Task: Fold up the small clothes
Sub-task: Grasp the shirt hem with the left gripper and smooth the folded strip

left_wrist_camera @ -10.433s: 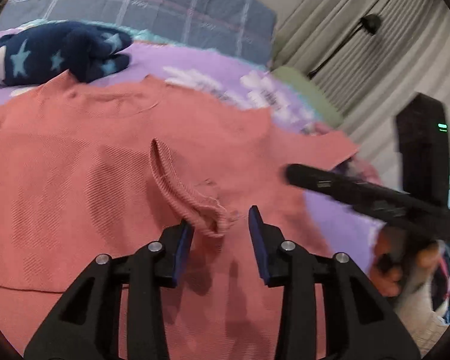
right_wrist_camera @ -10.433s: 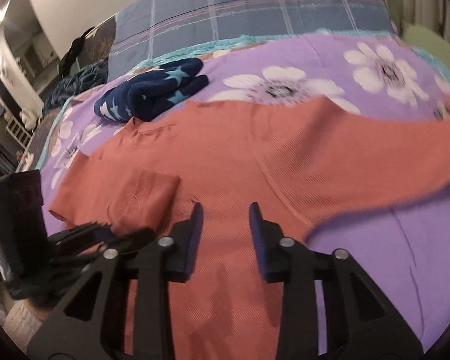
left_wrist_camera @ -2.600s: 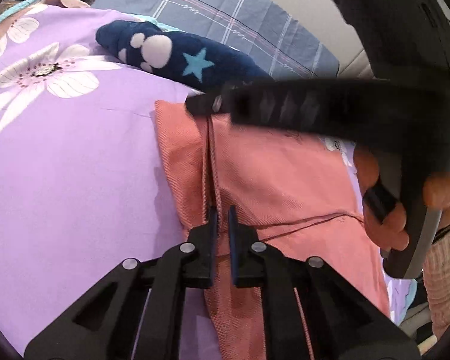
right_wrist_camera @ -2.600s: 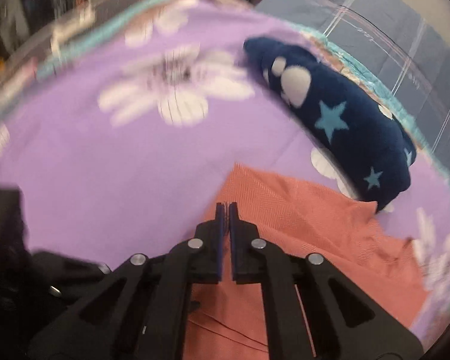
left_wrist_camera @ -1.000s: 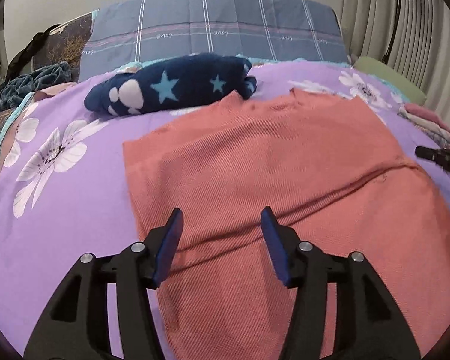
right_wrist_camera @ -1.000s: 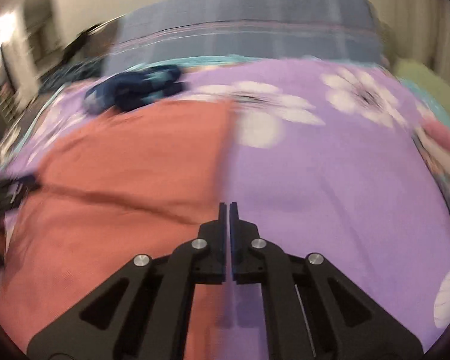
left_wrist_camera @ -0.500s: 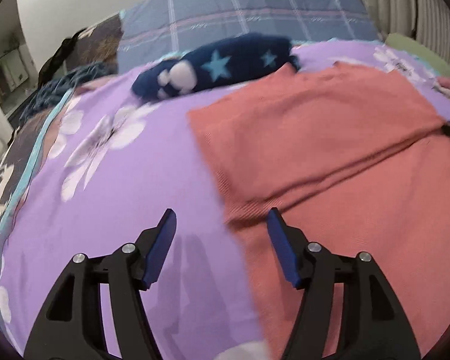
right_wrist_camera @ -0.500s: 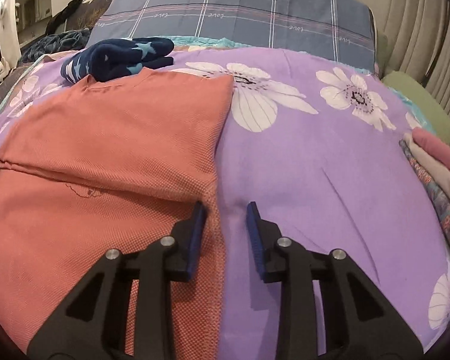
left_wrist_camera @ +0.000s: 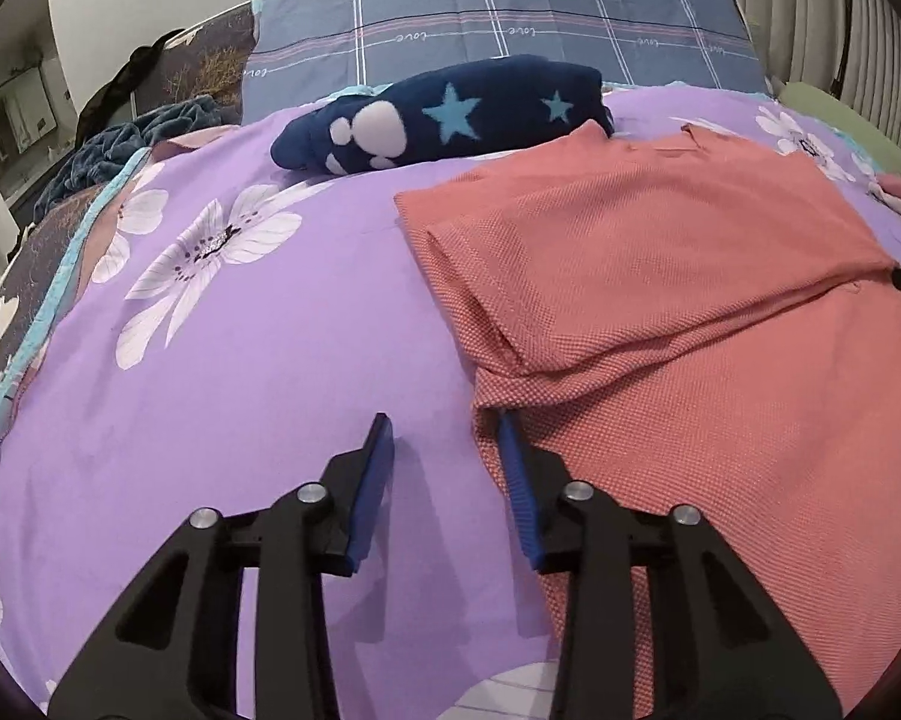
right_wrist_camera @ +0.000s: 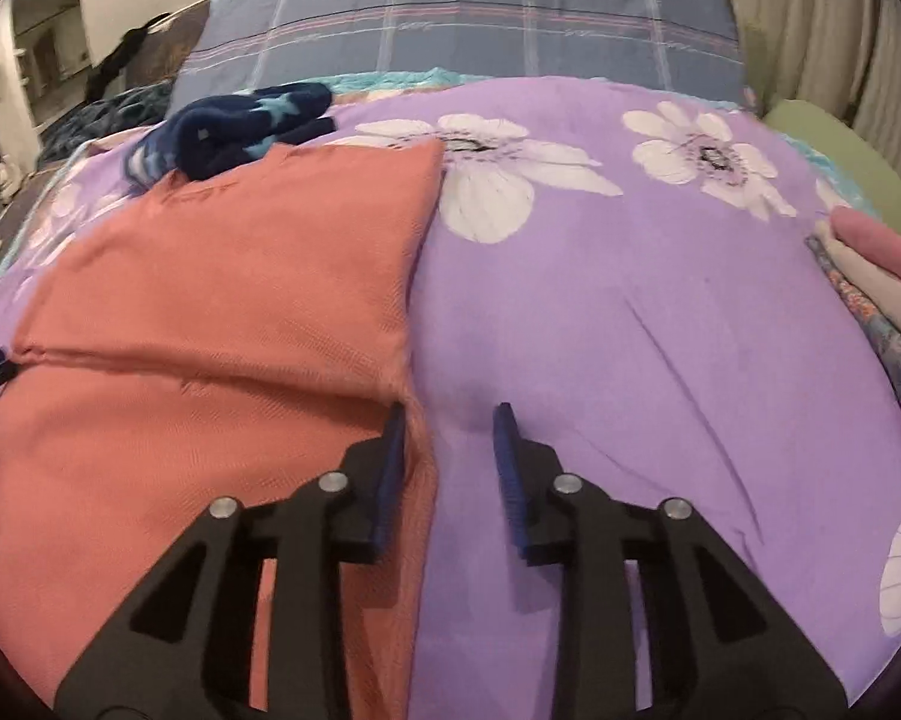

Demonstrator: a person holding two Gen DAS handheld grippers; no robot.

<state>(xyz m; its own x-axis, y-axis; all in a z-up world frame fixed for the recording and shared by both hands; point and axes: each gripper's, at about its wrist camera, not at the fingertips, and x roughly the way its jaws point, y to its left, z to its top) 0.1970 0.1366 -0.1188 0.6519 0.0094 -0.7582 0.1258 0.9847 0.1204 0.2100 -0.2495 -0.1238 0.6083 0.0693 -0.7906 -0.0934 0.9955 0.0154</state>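
Sweater [left_wrist_camera: 660, 276] lies between 2 gaping, empty grippers [left_wrist_camera: 444, 438] [right_wrist_camera: 447, 423]; pillow [left_wrist_camera: 510, 12] reads "love".

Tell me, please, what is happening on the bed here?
A person with tongs in each hand is folding a salmon top on the purple bedspread. Its upper part is already folded over. The left tongs are open at the top's left edge, and the right tongs are open at its right edge; neither grips it yet. A navy starred garment lies behind.
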